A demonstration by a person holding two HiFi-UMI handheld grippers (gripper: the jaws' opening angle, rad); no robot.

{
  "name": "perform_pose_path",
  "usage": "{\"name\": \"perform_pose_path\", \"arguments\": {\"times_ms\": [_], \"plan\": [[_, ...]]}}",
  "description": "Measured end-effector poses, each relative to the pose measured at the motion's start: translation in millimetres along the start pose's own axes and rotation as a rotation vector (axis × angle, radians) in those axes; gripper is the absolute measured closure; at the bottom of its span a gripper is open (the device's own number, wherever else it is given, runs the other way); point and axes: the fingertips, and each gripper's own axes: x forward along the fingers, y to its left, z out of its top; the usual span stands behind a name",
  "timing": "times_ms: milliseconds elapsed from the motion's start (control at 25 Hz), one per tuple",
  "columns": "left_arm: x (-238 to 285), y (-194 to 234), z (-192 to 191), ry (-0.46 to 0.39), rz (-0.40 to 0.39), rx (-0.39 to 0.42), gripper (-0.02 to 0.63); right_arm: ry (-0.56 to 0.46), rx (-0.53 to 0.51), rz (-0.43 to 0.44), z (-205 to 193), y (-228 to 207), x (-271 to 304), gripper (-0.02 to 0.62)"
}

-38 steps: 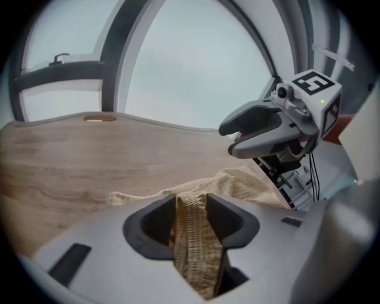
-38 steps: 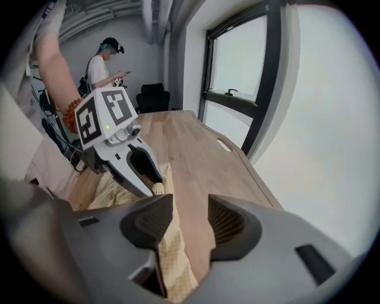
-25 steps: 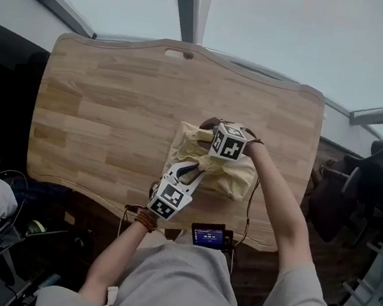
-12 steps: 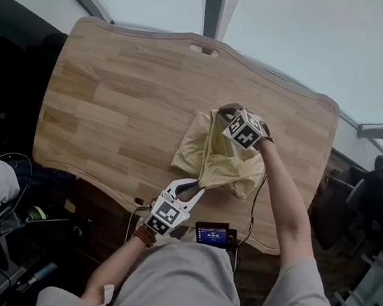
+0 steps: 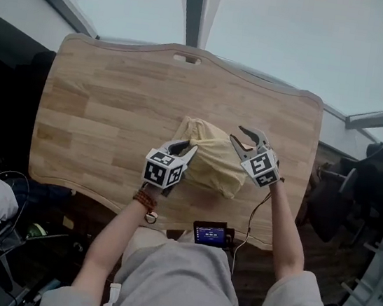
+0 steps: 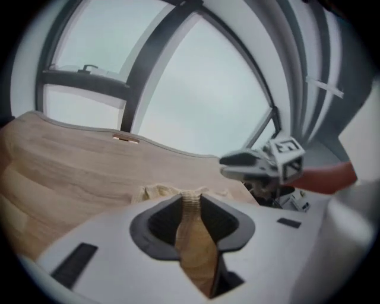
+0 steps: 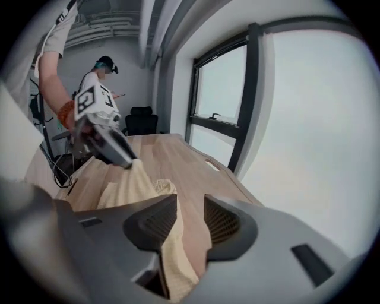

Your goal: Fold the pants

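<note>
Pants (image 5: 212,160) now lie folded on the table (image 5: 100,100), no longer stretched up between the grippers.
The left gripper (image 5: 184,148) has come in from the near edge to the bundle's left side and is clamped on a fold of cloth. The right gripper (image 5: 238,134) has lifted off to the right, jaws just opened, gripping nothing.

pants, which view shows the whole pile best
Head view: the whole bundle of yellow pants lies on the table. Left gripper view shows only the strip that the left gripper pinches; right gripper view shows one draped side, close up.
</note>
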Motion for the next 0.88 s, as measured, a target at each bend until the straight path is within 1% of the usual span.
{"name": "perform_pose_path", "arguments": {"times_ms": [40,80,120,160,200,240,280,320,360,400,440,480,520,560,600,640,680,720,760,800,880], "plan": [[14.6,14.4,10.3,-0.014,0.011,-0.046,0.478,0.0,0.014,-0.029,-7.9,2.2,-8.0,0.453],[24.8,29.8,18.6,-0.035,0.024,-0.093,0.394,0.008,0.017,-0.047,-15.9,7.3,-12.7,0.453],[28.4,44.5,24.2,-0.062,0.039,-0.136,0.351,0.02,0.01,-0.049,-22.5,15.0,-14.1,0.453],[25.5,55.3,26.5,-0.091,0.046,-0.159,0.344,0.03,-0.002,-0.033,-26.5,24.9,-12.6,0.453],[18.5,58.7,24.3,-0.112,0.031,-0.15,0.345,0.034,-0.019,0.0,-27.0,35.6,-7.9,0.453],[11.0,54.1,16.4,-0.112,-0.01,-0.1,0.349,0.033,-0.035,0.046,-24.2,45.3,-0.1,0.451],[5.8,44.6,1.8,-0.082,-0.065,-0.015,0.353,0.027,-0.045,0.101,-18.7,53.4,10.6,0.451],[4.2,35.6,-18.0,-0.025,-0.111,0.092,0.36,0.02,-0.041,0.163,-11.8,60.2,23.6,0.447],[5.8,31.3,-39.4,0.045,-0.133,0.196,0.367,0.017,-0.023,0.229,-4.9,66.5,38.0,0.438],[9.6,32.3,-58.1,0.108,-0.131,0.276,0.368,0.028,0.002,0.297,0.2,72.9,52.9,0.424],[14.4,36.3,-70.7,0.149,-0.118,0.319,0.367,0.06,0.02,0.361,1.8,79.6,67.5,0.406],[19.0,40.4,-76.6,0.162,-0.104,0.333,0.368,0.111,0.02,0.415,-1.1,86.1,81.2,0.403],[22.7,42.4,-77.1,0.156,-0.095,0.341,0.367,0.172,-0.003,0.453,-7.3,91.7,93.1,0.406],[24.8,41.6,-74.0,0.139,-0.087,0.369,0.369,0.223,-0.04,0.475,-13.9,95.1,102.2,0.437],[24.9,39.0,-68.6,0.118,-0.074,0.428,0.379,0.252,-0.077,0.486,-17.3,96.2,107.2,0.521],[22.5,35.4,-61.2,0.095,-0.059,0.504,0.39,0.254,-0.097,0.493,-15.6,95.8,107.4,0.568],[17.9,31.2,-52.1,0.069,-0.051,0.566,0.424,0.235,-0.094,0.5,-9.0,94.7,103.7,0.568],[12.3,26.8,-43.6,0.041,-0.061,0.597,0.441,0.207,-0.08,0.505,-0.1,93.7,97.4,0.568],[7.9,23.0,-38.8,0.021,-0.086,0.602,0.441,0.181,-0.066,0.51,8.2,93.4,90.1,0.569],[6.5,20.5,-38.8,0.014,-0.118,0.595,0.44,0.161,-0.059,0.515,14.3,93.8,83.0,0.571],[14.0,20.2,-50.7,0.054,-0.184,0.545,0.426,0.137,-0.06,0.521,21.2,94.8,71.9,0.572]]}}
